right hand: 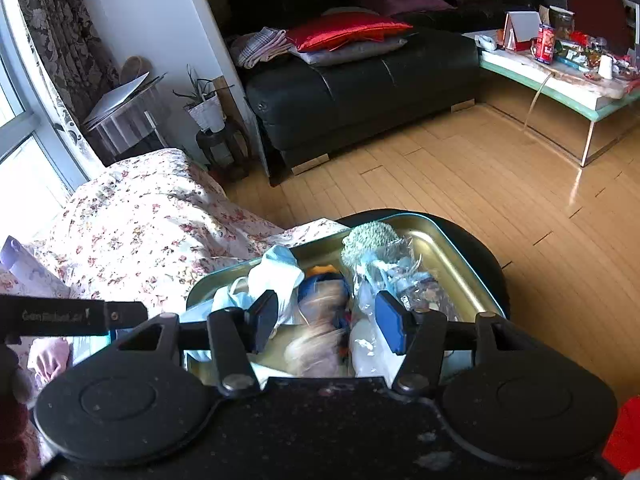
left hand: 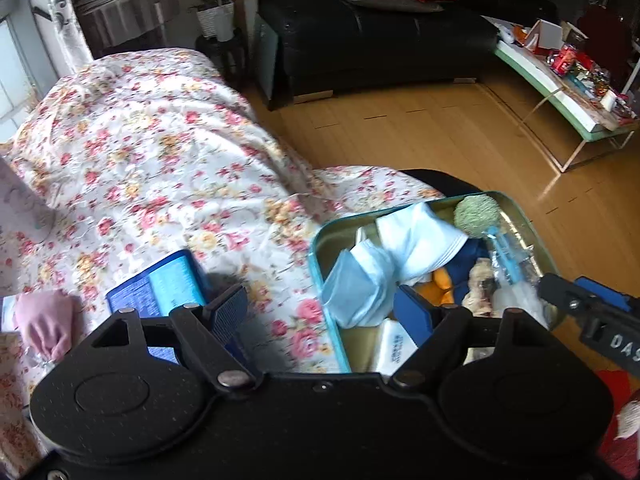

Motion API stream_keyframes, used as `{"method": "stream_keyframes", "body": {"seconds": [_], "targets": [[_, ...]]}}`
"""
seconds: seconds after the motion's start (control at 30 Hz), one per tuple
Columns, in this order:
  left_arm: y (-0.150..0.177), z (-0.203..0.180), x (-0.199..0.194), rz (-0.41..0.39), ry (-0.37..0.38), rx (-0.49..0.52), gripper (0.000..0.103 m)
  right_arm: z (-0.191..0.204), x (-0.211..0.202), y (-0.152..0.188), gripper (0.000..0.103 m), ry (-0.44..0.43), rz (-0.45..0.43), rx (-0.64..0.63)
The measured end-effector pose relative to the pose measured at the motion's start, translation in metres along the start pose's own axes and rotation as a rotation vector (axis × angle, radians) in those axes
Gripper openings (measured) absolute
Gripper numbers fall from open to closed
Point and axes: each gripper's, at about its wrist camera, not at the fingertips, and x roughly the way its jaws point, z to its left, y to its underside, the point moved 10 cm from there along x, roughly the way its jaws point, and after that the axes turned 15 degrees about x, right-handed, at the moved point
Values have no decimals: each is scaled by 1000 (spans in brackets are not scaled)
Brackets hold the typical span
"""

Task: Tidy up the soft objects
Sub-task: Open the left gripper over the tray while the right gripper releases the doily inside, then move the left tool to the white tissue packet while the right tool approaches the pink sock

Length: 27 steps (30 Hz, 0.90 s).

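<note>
Now | tin [right hand: 452,264]: face masks [left hand: 360,280], green pom-pom [left hand: 477,215], plastic bags [right hand: 384,280]

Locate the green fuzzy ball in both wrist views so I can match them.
Left wrist: green fuzzy ball sits right of centre, at the far end of the tin.
Right wrist: same ball sits at centre, again at the tin's far end.
Shared landmark: black sofa behind.
</note>
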Motion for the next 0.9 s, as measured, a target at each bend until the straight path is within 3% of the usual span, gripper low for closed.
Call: {"method": "stream_keyframes", "body": {"seconds": [0.17, 0.3, 0.63, 0.9], "targets": [[12, 8, -4, 6, -21, -5, 77, -7, -6, 7, 54, 21, 11, -2], [24, 14, -7, 8, -39, -11, 84, -4, -7, 16, 54, 28, 31, -11], [58, 31, -18, 31, -114, -5, 86, 30, -9, 43, 55, -6, 83, -83], [86, 62, -33, 33, -167, -39, 91, 71, -18, 65, 72, -35, 90, -184]]}}
